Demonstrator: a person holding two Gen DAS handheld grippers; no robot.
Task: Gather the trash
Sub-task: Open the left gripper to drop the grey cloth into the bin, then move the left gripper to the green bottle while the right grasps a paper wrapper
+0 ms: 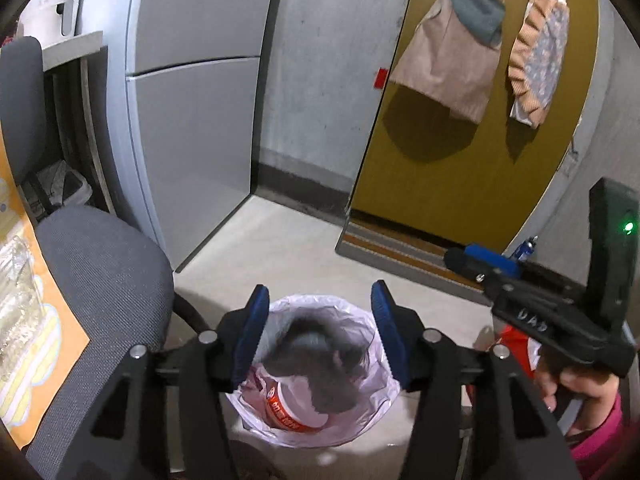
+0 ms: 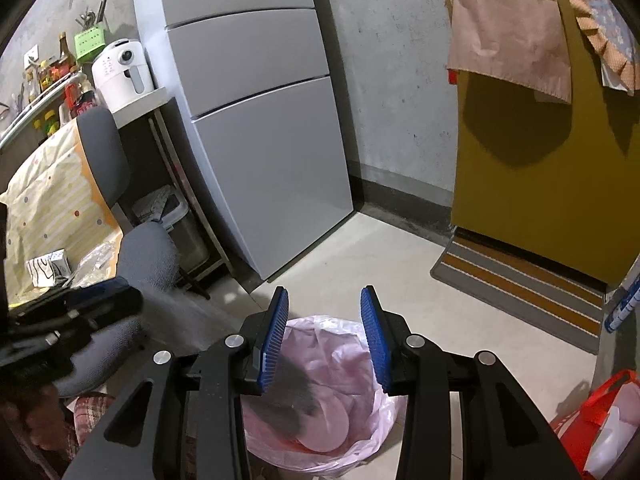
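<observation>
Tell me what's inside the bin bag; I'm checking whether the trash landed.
In the bin bag: a red-and-white cup and a dark, blurred lump over it. Anything beneath them is covered.

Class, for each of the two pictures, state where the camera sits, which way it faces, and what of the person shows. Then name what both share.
Left wrist: on the left tongs, facing down into the lined bin; right tongs and a hand show.
Right wrist: on the right tongs, above the bin; left tongs show at left.
Shared: bin, fridge, chair, yellow door.
</observation>
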